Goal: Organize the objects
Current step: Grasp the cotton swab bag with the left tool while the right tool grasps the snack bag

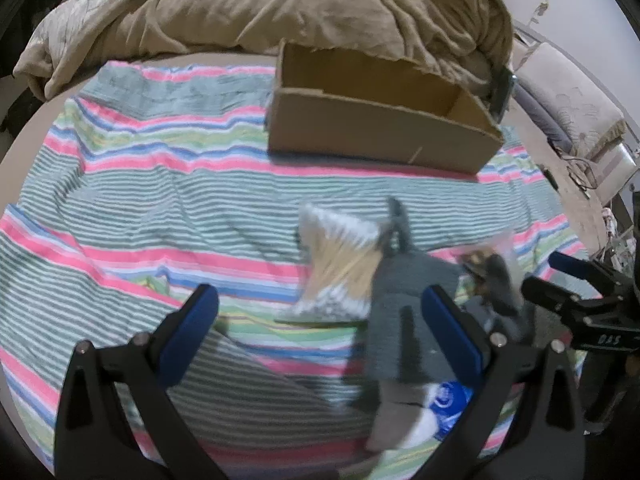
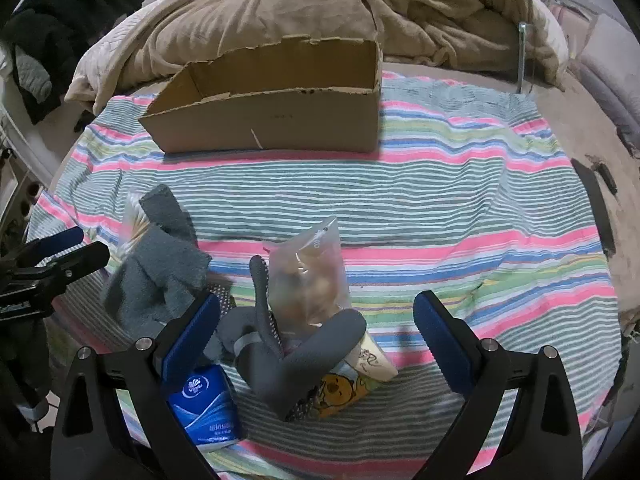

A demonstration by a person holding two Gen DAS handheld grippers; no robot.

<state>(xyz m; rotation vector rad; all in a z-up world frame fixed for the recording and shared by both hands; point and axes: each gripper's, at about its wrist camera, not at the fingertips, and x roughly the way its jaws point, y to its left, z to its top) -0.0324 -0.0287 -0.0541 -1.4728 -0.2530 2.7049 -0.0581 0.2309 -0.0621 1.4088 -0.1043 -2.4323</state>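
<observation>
A: The left gripper (image 1: 320, 328) is seen spread wide, its blue pads well apart, nothing clasped between them. A packet of cotton swabs (image 1: 340, 264) and a grey knitted cloth (image 1: 404, 312) are framed in the gap, both blurred, so contact cannot be judged.

B: The right gripper (image 2: 316, 340) is likewise held wide open and empty. Beneath it a pile is found: a clear snack bag (image 2: 308, 280), grey dotted gloves (image 2: 288, 348), a blue tissue pack (image 2: 208, 408) beside the left pad, and a bear-printed packet (image 2: 340, 396).

A: All of it is gathered toward the near edge of the striped sheet (image 2: 460, 208).

B: The cardboard box (image 2: 272, 116) is set open-topped at the sheet's far edge, nothing seen inside it from here.

A: Behind it a tan blanket (image 2: 300, 8) is heaped; dark clothing (image 2: 60, 20) is glimpsed at the far left.
</observation>
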